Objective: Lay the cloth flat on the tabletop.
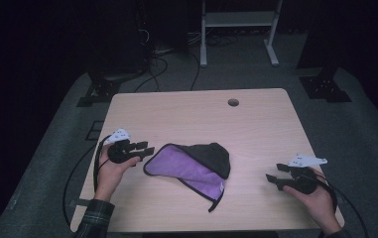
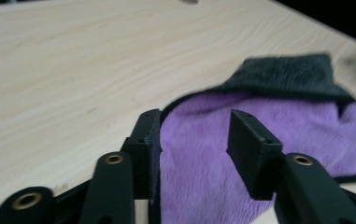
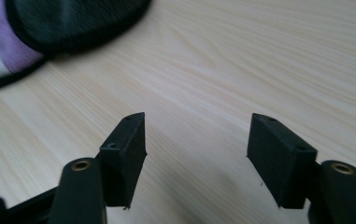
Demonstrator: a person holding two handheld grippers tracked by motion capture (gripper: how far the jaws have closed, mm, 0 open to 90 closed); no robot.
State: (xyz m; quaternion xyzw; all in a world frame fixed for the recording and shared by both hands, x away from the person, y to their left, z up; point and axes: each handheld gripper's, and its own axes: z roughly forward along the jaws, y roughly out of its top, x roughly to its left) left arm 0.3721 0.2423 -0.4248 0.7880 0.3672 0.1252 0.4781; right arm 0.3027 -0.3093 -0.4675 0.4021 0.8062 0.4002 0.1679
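A purple cloth with a dark grey outer side and black trim lies crumpled in the middle of the wooden table, its grey part folded over the top right. My left gripper is open at the cloth's left edge. In the left gripper view its jaws straddle the cloth's purple edge, left fingertip by the black trim. My right gripper stands open over bare wood, well right of the cloth. In the right gripper view the cloth lies far off at the top left.
A round cable hole sits near the table's far edge. Beyond the table stand a white frame and dark stands with cables on grey floor. Cables trail from both grippers off the table's sides.
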